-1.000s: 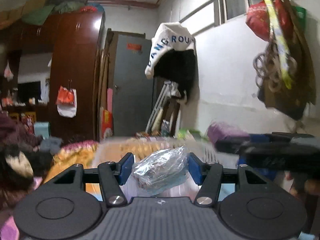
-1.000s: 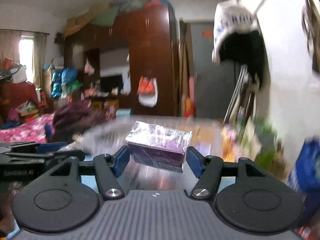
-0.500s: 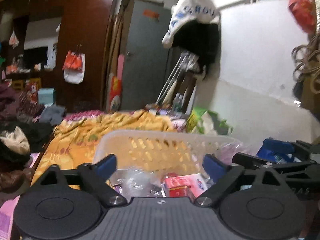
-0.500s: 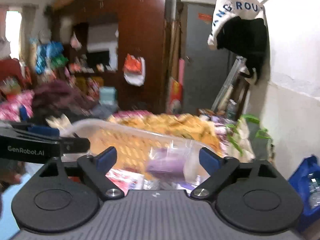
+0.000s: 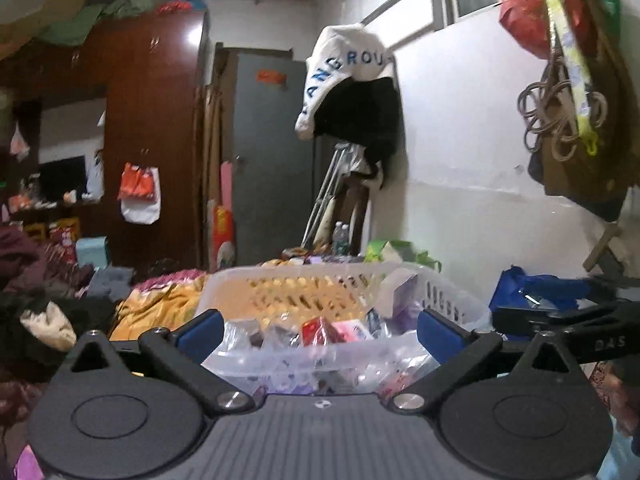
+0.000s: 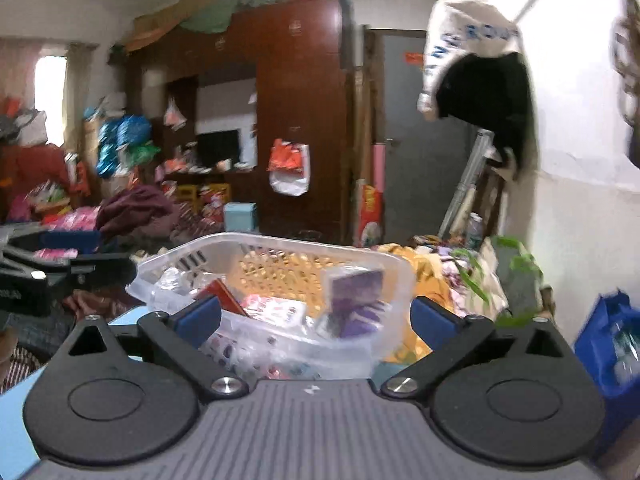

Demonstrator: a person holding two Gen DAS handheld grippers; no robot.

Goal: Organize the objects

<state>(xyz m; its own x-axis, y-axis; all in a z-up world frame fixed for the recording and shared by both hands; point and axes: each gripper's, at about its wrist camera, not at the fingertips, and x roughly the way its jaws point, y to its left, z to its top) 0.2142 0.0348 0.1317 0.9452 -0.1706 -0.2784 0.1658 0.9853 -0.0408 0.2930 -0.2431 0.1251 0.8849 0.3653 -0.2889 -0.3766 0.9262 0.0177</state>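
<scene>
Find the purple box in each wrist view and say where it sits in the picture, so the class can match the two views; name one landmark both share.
Left wrist view: the purple box leans in the white basket, right of centre by its right wall.
Right wrist view: the purple box stands in the basket, just right of centre.
Shared landmark: the white hooded garment hanging high on the wall.
</scene>
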